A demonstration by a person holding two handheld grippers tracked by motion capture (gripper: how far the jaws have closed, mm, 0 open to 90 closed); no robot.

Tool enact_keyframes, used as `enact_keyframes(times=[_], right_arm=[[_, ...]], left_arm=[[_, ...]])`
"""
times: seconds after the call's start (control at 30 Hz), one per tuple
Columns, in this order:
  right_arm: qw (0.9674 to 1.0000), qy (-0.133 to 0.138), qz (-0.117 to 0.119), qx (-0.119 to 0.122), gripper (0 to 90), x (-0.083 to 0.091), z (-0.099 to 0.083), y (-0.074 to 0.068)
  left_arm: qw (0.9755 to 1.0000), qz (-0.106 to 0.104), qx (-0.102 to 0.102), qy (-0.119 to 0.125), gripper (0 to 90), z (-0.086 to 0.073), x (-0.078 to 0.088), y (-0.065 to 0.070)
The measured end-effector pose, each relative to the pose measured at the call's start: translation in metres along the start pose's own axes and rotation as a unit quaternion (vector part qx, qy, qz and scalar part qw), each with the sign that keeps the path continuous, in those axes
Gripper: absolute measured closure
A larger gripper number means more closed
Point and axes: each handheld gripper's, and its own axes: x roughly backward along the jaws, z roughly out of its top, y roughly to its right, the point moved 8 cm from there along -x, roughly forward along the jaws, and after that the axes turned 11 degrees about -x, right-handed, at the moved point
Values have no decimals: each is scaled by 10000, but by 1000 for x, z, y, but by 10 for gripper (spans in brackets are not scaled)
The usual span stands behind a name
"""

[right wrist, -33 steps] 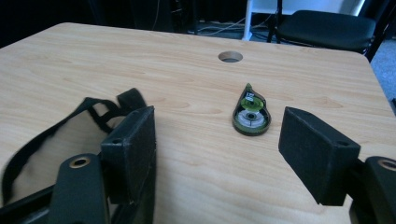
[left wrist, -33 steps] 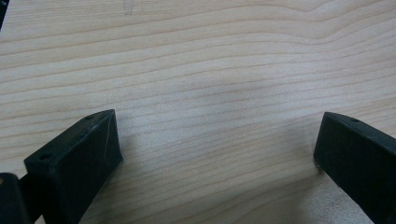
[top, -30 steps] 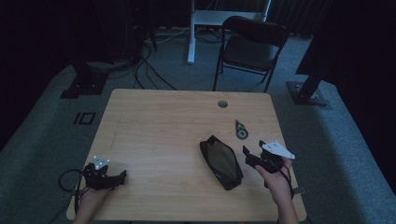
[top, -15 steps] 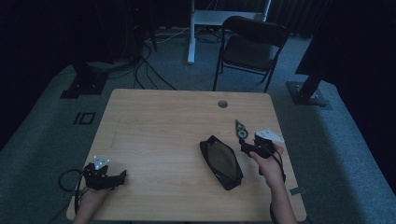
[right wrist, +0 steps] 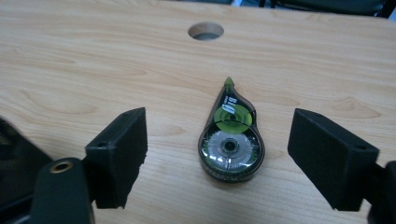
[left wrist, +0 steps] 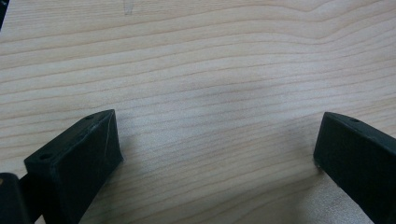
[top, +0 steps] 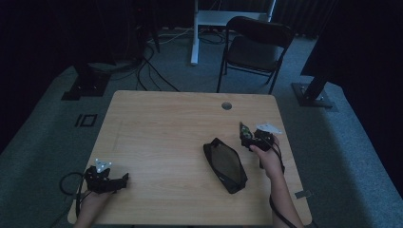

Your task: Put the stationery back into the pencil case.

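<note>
Glossy clear plastic correction tape (right wrist: 230, 142) on matt (pale-grained) wooden table (right wrist: 93, 56).

Correction tape dispenser (top: 244, 130) in high view mostly hidden behind right gripper (top: 250, 138), lettering on its green wheel too small to read, dark pouch (right wrist: 11, 154) cut off at right gripper view's left edge

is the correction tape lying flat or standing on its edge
Lying flat. The correction tape rests on its broad side on the table, both inner reels facing up.
</note>
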Motion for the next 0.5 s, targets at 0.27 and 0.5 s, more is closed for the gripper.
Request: enact_keyframes(times=[0.27,0.5], right_arm=[[9996,-212,-165,-53,194,-22,0,5],[9989,-365,-278,-95,194,-39,3,9]], left_arm=[[10000,0,1,0,7,0,0,0],[10000,0,2,0,7,0,0,0]])
